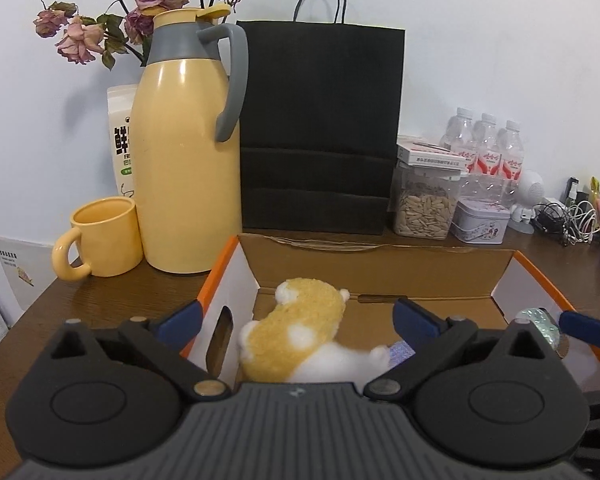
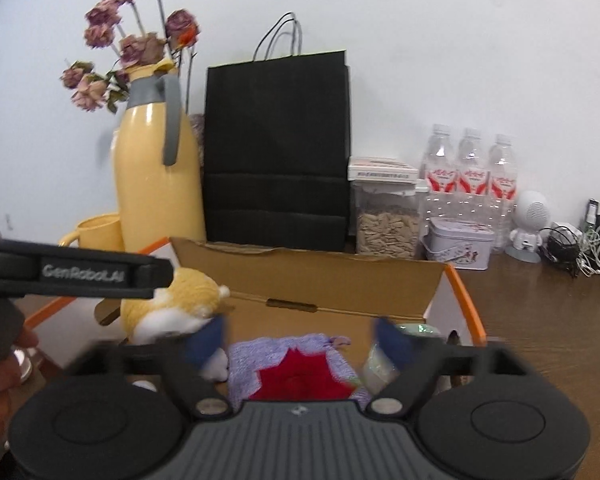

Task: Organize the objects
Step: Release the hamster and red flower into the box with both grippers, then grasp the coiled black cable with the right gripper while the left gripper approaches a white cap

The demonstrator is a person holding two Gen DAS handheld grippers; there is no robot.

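Plush toy [image 1: 296, 332], orange and white, lies inside the cardboard box [image 1: 380, 268] toward its left wall, evidently deposited there for sorting. Left gripper [image 1: 296, 316] stands spread wide around it, pads clear of the fur. Right of it, a knitted purple-and-red cloth [image 2: 300, 364] rests on the box floor between the spread, empty jaws of the right gripper [image 2: 300, 340].

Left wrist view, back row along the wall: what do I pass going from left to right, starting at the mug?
Yellow mug → yellow thermos jug → black paper bag → clear jar of seeds → small tin box → white round speaker → tangle of cables.
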